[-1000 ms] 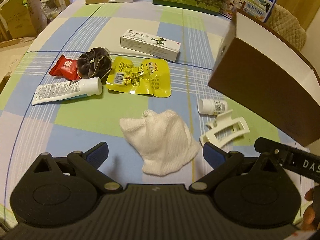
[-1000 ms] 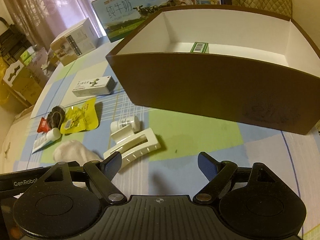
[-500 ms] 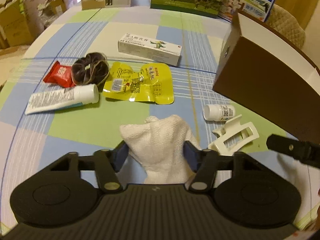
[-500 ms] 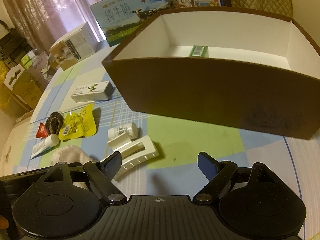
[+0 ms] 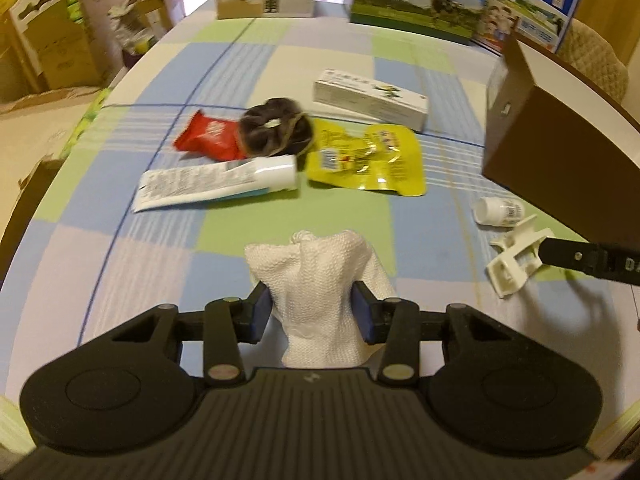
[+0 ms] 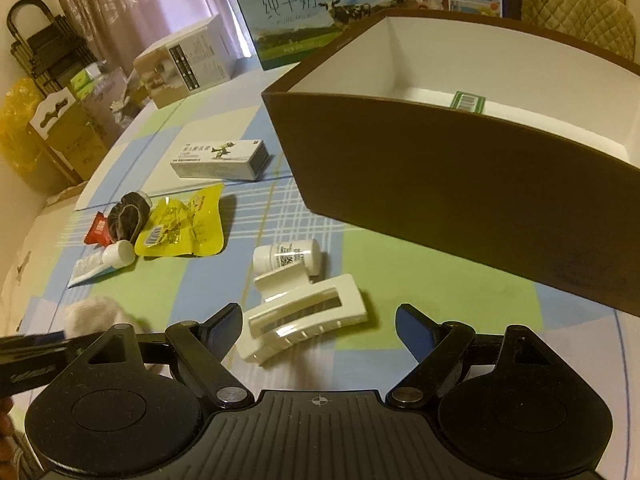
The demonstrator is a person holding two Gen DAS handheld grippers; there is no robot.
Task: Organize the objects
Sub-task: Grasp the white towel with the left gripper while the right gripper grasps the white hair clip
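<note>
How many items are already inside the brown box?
1: a small green-and-white packet lies on the floor of the brown box, near its far wall. The near wall hides part of the floor, so more may be hidden.

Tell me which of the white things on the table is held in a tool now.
The white knitted cloth, squeezed between the left tool's blue pads. The white hair clip and white pill bottle lie free.
</note>
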